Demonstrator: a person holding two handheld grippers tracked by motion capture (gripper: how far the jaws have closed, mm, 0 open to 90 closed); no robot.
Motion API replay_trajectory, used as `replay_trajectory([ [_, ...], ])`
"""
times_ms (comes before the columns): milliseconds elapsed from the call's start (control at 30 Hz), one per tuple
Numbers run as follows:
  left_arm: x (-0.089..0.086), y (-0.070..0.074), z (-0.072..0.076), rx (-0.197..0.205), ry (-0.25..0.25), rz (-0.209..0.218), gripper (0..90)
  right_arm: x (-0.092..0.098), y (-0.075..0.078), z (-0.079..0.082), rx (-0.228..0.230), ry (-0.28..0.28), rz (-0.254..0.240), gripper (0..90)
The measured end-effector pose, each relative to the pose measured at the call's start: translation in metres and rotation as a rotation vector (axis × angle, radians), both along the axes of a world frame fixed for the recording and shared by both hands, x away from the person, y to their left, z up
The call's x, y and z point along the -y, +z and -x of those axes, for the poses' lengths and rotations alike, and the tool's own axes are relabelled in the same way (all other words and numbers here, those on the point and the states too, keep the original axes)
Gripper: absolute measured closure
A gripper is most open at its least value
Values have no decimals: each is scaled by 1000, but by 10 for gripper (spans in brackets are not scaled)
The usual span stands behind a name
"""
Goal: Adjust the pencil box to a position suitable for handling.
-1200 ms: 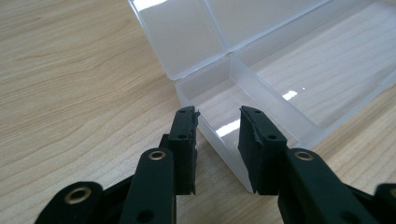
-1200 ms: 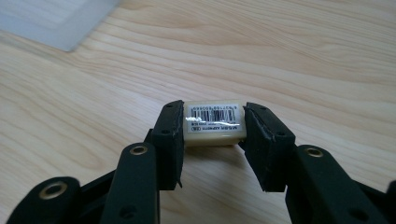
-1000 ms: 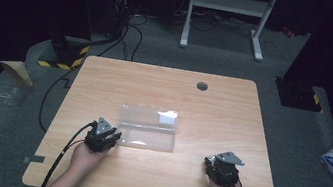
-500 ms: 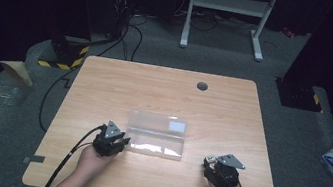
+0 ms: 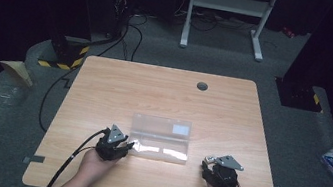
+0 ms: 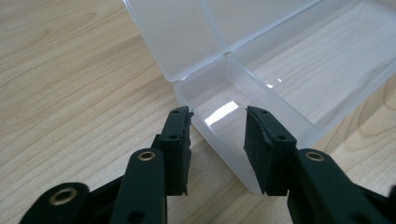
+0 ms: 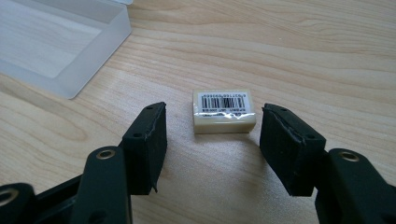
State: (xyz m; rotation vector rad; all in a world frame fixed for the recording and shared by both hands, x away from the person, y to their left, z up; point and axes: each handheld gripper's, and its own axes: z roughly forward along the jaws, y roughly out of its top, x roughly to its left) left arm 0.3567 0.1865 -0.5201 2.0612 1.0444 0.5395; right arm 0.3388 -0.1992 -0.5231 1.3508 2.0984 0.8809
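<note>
A clear plastic box [image 5: 160, 138] lies open near the table's front middle, its lid [image 6: 187, 32] folded back flat. My left gripper [image 5: 129, 145] is at the box's left end. In the left gripper view it [image 6: 218, 112] is open, one jaw outside the box's end wall [image 6: 219, 140] and the other over the inside. A small cream eraser [image 7: 224, 111] with a barcode label lies on the wood to the right of the box. My right gripper [image 7: 213, 112] is open, a jaw on each side of the eraser without touching it. In the high view this gripper [image 5: 209, 162] sits near the front edge.
The wooden table [image 5: 163, 98] has a round grommet hole [image 5: 202, 86] near its far edge. A black cable [image 5: 61, 168] trails from the left gripper over the front edge. A corner of the box [image 7: 70, 51] lies just left of the right gripper's jaws.
The box has slid right and toward the table's front edge together with my left gripper. The right gripper has stayed near the front right, almost still.
</note>
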Motion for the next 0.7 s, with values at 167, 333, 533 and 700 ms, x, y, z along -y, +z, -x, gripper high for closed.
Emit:
replay_trajectory([
  [167, -7, 12, 3, 31, 3, 64, 510, 0, 0, -1, -4, 3, -5, 421],
  [333, -26, 24, 5, 29, 19, 98, 452, 2, 0, -1, -8, -4, -23, 422],
  [533, -62, 17, 17, -6, 63, 58, 416, 1, 0, -3, 1, -6, -19, 418],
  [700, -94, 8, 27, -46, 115, 17, 369, -2, 1, -8, -9, 2, -26, 420],
])
